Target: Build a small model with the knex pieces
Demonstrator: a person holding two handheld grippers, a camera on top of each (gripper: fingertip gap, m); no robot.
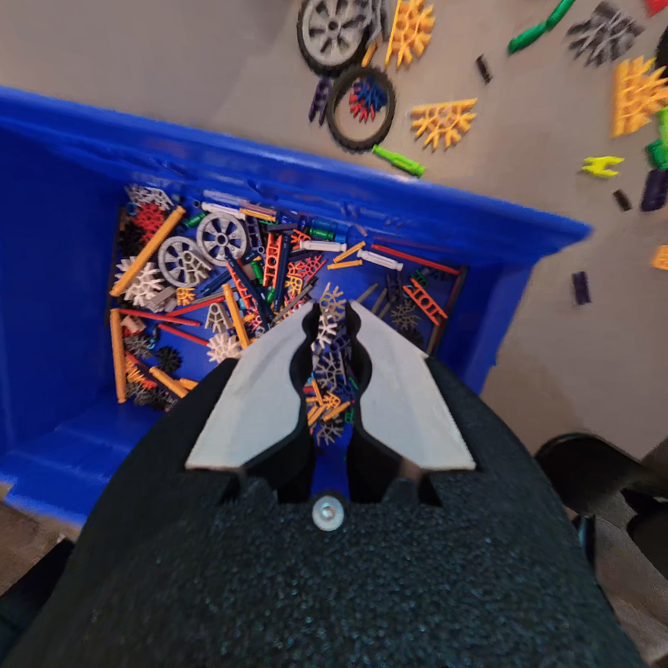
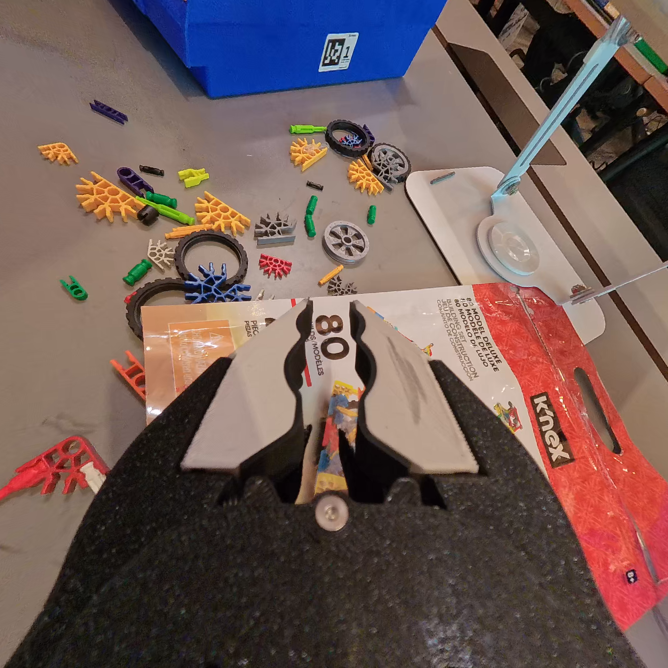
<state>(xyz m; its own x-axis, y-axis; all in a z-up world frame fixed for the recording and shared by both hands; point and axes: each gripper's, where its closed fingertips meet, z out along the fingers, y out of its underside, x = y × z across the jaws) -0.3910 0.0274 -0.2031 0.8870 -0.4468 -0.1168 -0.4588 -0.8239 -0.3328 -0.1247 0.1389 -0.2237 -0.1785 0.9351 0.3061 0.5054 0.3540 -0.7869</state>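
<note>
We are hovering the left gripper (image 1: 330, 307) over the blue bin (image 1: 361, 188) of building pieces, jaws slightly spread, pinching nothing. We are holding the right gripper (image 2: 329, 303) above the red bag (image 2: 542, 397) on the table (image 2: 54, 361), jaws likewise parted and empty, loose pieces scattered beyond.

- Left wrist view: looks steeply down along its own fingers into the open blue bin (image 1: 325, 188), close above the mixed toy pieces (image 1: 224, 274) inside. The grey table (image 1: 144, 47) runs across the top of the frame.
- Right wrist view: sits low over the table (image 2: 72, 379), facing forward and down, very near a printed bag (image 2: 506, 361) under its fingers.
- Shared: the blue bin (image 2: 289, 43), seen here from outside, and the scatter beside it, including a black tyre (image 1: 361, 108) (image 2: 347, 139) and a spoked wheel (image 1: 330, 32) (image 2: 390, 162).
</note>
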